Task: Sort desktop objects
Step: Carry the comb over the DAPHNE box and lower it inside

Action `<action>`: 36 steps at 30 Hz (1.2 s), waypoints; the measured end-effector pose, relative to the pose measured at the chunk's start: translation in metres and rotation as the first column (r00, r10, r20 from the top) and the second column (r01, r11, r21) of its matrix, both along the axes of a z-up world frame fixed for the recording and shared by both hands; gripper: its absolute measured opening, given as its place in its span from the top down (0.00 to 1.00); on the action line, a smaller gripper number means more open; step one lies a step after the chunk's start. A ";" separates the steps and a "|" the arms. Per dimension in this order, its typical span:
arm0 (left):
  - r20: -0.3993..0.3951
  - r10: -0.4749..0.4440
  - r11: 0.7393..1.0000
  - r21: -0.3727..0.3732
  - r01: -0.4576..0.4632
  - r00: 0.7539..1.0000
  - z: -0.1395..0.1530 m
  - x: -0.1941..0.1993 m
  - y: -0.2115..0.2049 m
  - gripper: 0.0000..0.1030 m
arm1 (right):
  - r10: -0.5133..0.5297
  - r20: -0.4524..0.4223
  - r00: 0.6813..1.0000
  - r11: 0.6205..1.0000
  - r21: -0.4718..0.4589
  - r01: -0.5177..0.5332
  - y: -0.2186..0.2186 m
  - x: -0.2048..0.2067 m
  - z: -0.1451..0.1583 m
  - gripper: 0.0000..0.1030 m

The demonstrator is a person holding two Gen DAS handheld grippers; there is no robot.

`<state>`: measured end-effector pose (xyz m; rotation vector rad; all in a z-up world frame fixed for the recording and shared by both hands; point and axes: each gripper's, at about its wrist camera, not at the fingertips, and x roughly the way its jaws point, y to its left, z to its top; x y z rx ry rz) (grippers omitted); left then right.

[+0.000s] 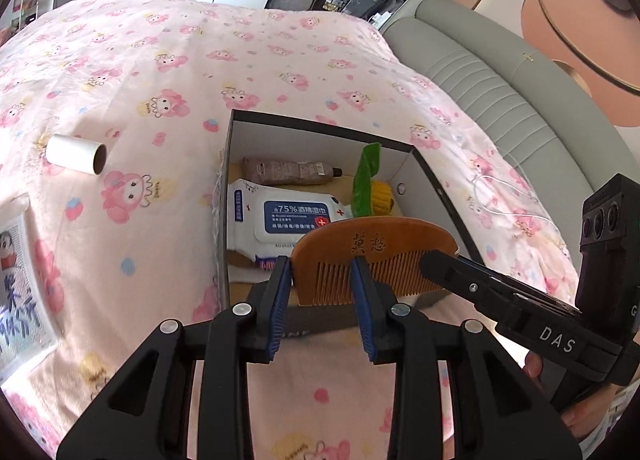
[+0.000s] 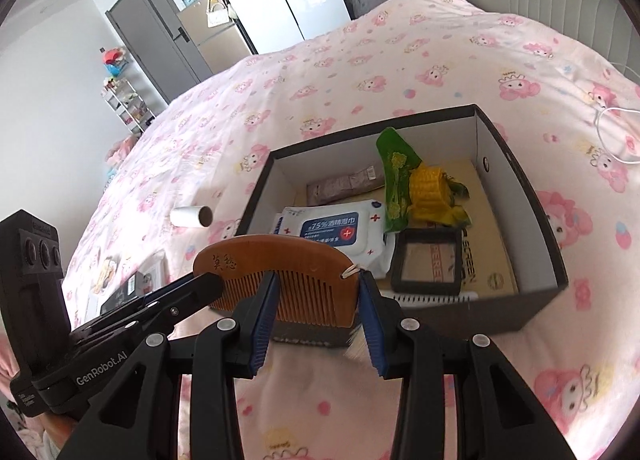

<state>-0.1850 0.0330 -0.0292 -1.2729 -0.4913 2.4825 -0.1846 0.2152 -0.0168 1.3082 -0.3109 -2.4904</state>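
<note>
The wooden comb [image 1: 372,248] hung upright, teeth down, over the near wall of the open box [image 1: 320,123] on the bed, not yet among the things inside. The left gripper [image 1: 320,292] and the right gripper [image 2: 316,296] each had jaws standing apart with the comb showing between them, and each one's tip met an end of the comb in the other's view. Which of them bore it, or whether both did, could not be told.

I judged the comb light, stiff and smooth, with fine teeth that could snap. The solid curved back looked like the best place to hold it, pinched across its flat faces. A grip on the teeth alone would likely slip or twist.

The left view showed the brown tube [image 1: 288,171] with its cap along the box's far wall, and the paper roll [image 1: 76,153] lying well apart on the bedcover. The right view gave more of the box floor. A small black frame [image 2: 426,260] lay there beside the pack of wipes [image 2: 332,227], with the toy corn [image 2: 430,189] behind it. The comb hid that frame from the left view.
</note>
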 end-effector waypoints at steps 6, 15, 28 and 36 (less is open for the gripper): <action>0.075 0.033 0.999 0.001 -0.033 0.997 -0.028 -0.031 -0.006 0.70 | 0.009 0.036 0.999 1.000 0.007 -0.010 -0.005 -0.036 -0.017 0.65; 0.024 0.012 0.997 -0.071 -0.010 1.000 -0.016 -0.051 0.010 0.81 | 0.101 0.001 0.995 0.994 -0.044 -0.101 -0.029 -0.065 0.002 0.68; 0.107 0.040 0.998 -0.048 -0.035 0.993 -0.042 -0.052 0.001 0.82 | 0.026 0.050 0.998 0.999 0.038 -0.028 -0.022 -0.061 -0.022 0.68; 0.056 0.039 0.996 -0.082 -0.034 0.998 -0.027 -0.035 -0.001 0.82 | -0.002 0.037 0.999 0.999 0.053 0.000 -0.016 -0.042 -0.019 0.68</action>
